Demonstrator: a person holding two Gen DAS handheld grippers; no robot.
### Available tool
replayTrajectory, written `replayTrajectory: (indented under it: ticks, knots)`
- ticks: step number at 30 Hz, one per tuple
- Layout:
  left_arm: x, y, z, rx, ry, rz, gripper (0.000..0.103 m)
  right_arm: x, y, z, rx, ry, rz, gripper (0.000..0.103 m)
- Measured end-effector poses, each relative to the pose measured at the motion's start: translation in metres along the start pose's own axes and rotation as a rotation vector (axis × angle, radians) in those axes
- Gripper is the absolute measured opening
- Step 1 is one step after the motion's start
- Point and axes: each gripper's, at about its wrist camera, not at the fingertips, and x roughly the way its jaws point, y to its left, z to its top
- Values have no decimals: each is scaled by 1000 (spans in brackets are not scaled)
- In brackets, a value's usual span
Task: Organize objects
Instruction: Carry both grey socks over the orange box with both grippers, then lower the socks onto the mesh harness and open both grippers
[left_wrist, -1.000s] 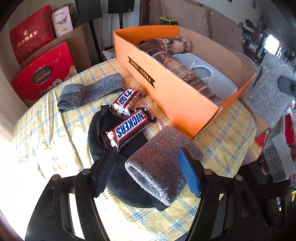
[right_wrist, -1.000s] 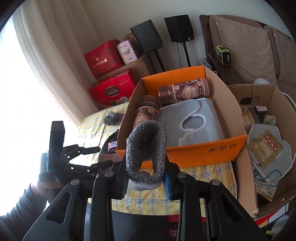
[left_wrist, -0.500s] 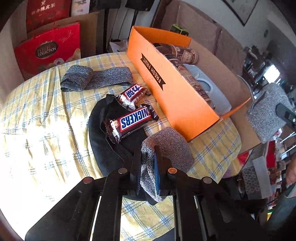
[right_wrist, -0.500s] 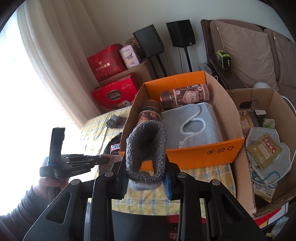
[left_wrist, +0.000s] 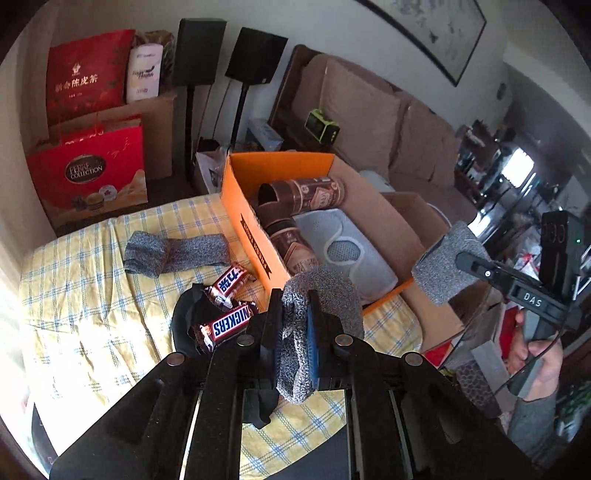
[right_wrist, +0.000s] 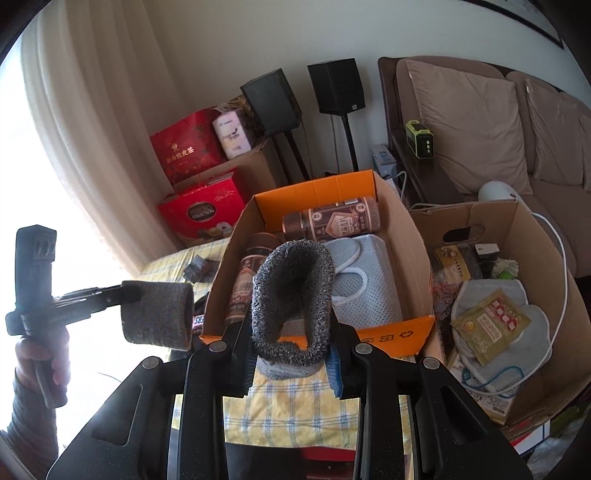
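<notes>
My left gripper (left_wrist: 294, 334) is shut on a grey knit sleeve (left_wrist: 321, 295) and holds it lifted above the checked table, next to the near corner of the orange box (left_wrist: 255, 229); it also shows in the right wrist view (right_wrist: 157, 314). My right gripper (right_wrist: 291, 350) is shut on a second grey knit sleeve (right_wrist: 291, 280), held in the air in front of the orange box (right_wrist: 391, 334); it also shows in the left wrist view (left_wrist: 443, 269). The box holds two brown canisters (right_wrist: 332, 221) and a light blue mesh pad (right_wrist: 365, 288).
On the yellow checked table (left_wrist: 92, 314) lie a third grey sleeve (left_wrist: 173, 253), two Snickers bars (left_wrist: 225, 325) and a black cloth (left_wrist: 184, 321). A brown carton (right_wrist: 517, 280) with packets stands right of the orange box. Red gift boxes (left_wrist: 88, 177) stand behind.
My left gripper closed on the grey sleeve that lay on the table and lifted it up towards the orange box. My right gripper kept holding its sleeve almost still.
</notes>
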Motion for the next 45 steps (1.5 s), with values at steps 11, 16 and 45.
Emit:
replayTrajectory:
  ticks: [11,16,45]
  knots:
    - [35,-36,51,54,-33,63,10,36,-17,32,-81,79,-138,30]
    - [49,-39,52,40,-24,50,10,83,-27,40,-162,163,-255,30]
    - [40,-14,53,-31,-28,42,10,108,-12,47,-48,195,13,73]
